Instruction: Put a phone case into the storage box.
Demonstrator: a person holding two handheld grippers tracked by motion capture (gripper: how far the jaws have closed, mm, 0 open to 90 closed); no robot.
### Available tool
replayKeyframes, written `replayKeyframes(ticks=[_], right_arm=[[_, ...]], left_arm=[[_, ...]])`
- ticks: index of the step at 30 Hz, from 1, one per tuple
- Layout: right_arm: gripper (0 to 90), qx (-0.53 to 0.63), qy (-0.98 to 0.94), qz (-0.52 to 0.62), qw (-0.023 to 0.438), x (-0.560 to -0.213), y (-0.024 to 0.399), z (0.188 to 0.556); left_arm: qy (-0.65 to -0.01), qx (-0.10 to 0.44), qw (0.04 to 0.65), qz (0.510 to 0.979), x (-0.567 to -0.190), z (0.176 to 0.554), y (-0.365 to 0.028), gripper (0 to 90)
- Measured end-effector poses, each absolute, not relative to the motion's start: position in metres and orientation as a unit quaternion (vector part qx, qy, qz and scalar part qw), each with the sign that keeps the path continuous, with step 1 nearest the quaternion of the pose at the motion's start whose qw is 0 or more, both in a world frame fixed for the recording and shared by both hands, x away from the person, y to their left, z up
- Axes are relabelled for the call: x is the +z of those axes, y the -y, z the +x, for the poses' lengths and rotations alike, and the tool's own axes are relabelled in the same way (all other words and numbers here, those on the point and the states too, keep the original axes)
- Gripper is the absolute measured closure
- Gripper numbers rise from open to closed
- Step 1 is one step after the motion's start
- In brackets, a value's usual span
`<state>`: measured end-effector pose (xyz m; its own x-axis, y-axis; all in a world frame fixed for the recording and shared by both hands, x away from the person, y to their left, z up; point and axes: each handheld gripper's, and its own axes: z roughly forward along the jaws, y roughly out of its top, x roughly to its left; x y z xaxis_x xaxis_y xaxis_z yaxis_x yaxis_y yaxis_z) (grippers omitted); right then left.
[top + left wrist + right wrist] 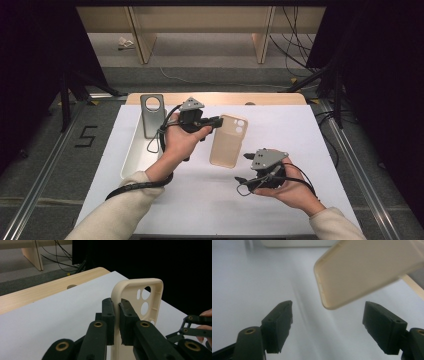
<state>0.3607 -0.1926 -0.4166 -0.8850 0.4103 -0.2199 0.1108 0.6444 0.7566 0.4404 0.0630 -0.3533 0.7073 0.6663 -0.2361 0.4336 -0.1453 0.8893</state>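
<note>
Beige soft plastic is what the work turns on: a phone case [228,141], lifted off the white table [300,145] and held up in the air to the right of the cream tray [131,155]. The left gripper [216,121] is clamped on the case's side wall near its camera end; in the left gripper view the two black pads squeeze the thin rim [115,302] between them, with the round camera cut-outs just beyond. The right gripper [248,167] sits below the case's lower end, farther from the tray, its jaws wide apart with nothing between them. In the right gripper view the case's rounded bottom corner [332,302] hangs above and ahead of the gap, not touched by either pad.

As I judge it, the pick-up is done and one hand carries the case alone. The right tool has let go or has not yet taken hold. What is left is a second grip at the lower end, or setting the case down somewhere. I cannot tell which.

Counted: one beige case in the air; one grey phone-shaped piece [151,114] with a large round hole, standing at the tray's far end; one tray; two grippers, one in each hand.
</note>
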Motion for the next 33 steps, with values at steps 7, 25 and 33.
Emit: replayKeyframes(ticks=[7,25,33], right_arm=[[20.6,0.411,-0.874,0.177,0.19,-0.415,0.203,0.364],[17.6,0.434,-0.85,0.227,0.194,-0.415,0.218,0.366],[17.6,0.444,-0.838,0.248,0.196,-0.415,0.228,0.367]], left_arm=[[-0.372,0.125,0.543,0.742,-0.35,0.44,-0.081,83.6],[-0.378,0.147,0.551,0.73,-0.341,0.435,-0.11,83.6],[-0.382,0.151,0.553,0.725,-0.337,0.436,-0.12,83.6]])
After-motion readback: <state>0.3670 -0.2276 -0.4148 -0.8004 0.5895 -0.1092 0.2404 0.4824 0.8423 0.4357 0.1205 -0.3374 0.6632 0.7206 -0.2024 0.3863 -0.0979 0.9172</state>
